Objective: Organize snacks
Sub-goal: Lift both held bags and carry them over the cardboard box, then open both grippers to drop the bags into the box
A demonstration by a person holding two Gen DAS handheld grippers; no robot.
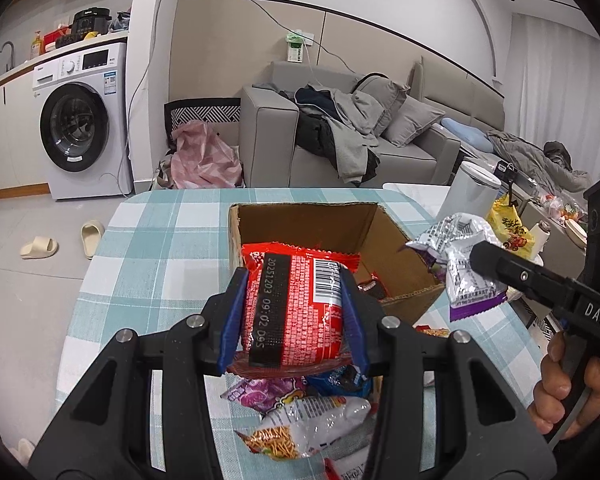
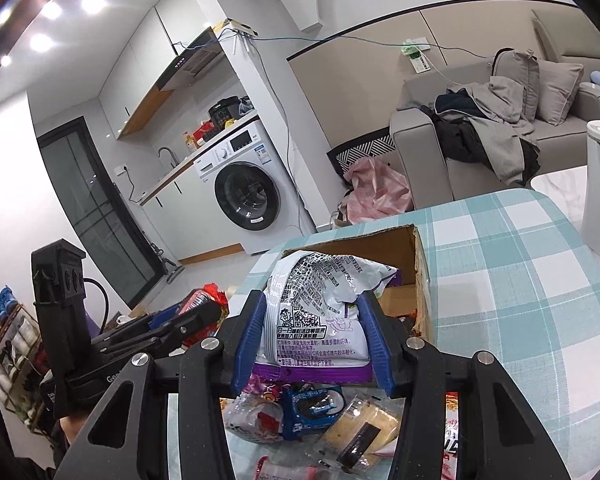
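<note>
My L gripper (image 1: 294, 312) pinching red packet (image 1: 296, 304) above cardboard box (image 1: 300, 220); R gripper (image 2: 314, 340) pinching silver-purple bag (image 2: 320, 312) at box rim; best: centre each over opening, lower, release one at a time; loose snacks (image 1: 300, 420) on table await.

Rounded table with teal-and-white checked cloth (image 1: 156, 240) — open brown cardboard box (image 1: 300, 220) sits on it, loose snack packets in front: blue cookie pack (image 2: 312, 404), clear-wrapped yellow cake (image 2: 360, 432), orange-noodle snack bag (image 1: 304, 428).
</note>
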